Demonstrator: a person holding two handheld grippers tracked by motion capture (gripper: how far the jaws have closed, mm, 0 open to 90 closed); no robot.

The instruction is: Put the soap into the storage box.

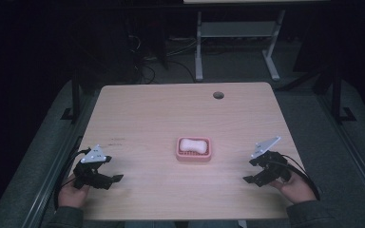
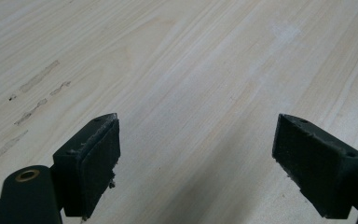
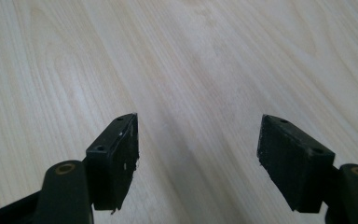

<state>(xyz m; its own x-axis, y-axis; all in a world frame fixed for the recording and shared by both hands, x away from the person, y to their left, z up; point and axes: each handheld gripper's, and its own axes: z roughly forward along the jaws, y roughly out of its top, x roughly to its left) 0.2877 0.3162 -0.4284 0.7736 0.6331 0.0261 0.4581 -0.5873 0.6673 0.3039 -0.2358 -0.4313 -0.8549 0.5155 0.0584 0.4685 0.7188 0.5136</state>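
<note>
A pale wood-grain table with rounded corners takes up the middle of the high view, its laminate smooth, with a round cable hole near its far edge, right of centre. Behind it, in the upper part of the frame, stand the white metal legs of another desk on a grey floor with dark cables. At the table's centre sits a pink rectangular soap dish with rounded corners and a raised rim, and in it lies a pale, softly rounded bar of soap. At the lower left of the high view the left tongs rest low by the near edge, held in a hand, a grey three-cornered plate on top; their jaws point towards the centre and stand apart. In the left gripper view their black, blocky pads are set wide, with bare wood and faint grey scuff marks at the upper left. At the lower right of the high view the right tongs mirror them, also spread open, with matte, slightly chipped pads in the right gripper view over bare wood grain.
</note>
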